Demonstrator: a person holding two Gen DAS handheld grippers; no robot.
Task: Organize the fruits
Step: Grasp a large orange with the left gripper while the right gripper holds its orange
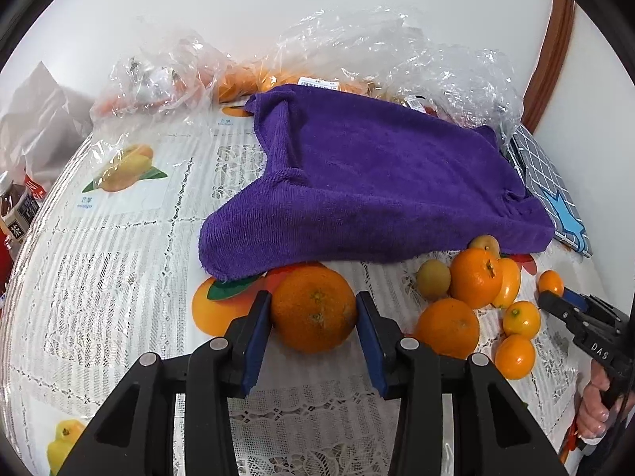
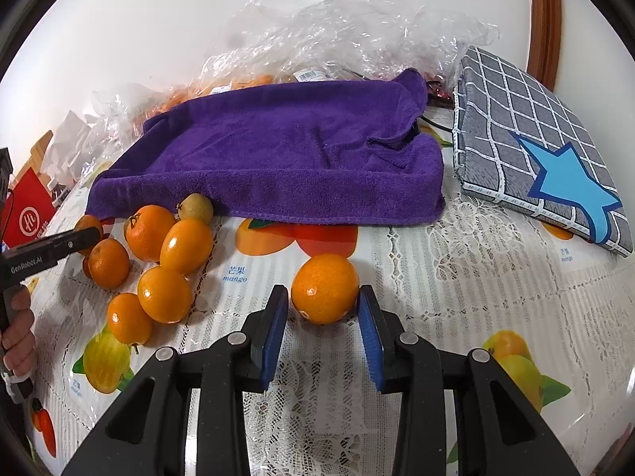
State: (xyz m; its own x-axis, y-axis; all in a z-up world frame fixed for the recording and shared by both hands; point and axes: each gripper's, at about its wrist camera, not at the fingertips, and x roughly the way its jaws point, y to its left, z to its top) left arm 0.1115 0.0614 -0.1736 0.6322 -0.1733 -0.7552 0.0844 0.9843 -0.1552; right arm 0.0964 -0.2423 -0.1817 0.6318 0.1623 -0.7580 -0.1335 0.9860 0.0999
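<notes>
My left gripper [image 1: 313, 309] has its blue pads on both sides of a large orange [image 1: 313, 307] on the table, just in front of a purple towel [image 1: 377, 182]. My right gripper [image 2: 322, 297] has its pads around a small smooth orange fruit [image 2: 324, 287]; the right pad touches it, a thin gap shows on the left. A pile of oranges and small fruits [image 2: 166, 261] lies left of it, and shows at the right of the left wrist view [image 1: 476, 289]. The right gripper shows in the left wrist view [image 1: 555, 299].
The purple towel [image 2: 278, 150] covers a raised shape on the lace, fruit-printed tablecloth [image 2: 456, 277]. Clear plastic bags [image 1: 357, 47] with fruit lie behind it. A grey checked pouch [image 2: 535, 139] with a blue star lies at the right. Bottles [image 1: 16, 206] stand at the far left.
</notes>
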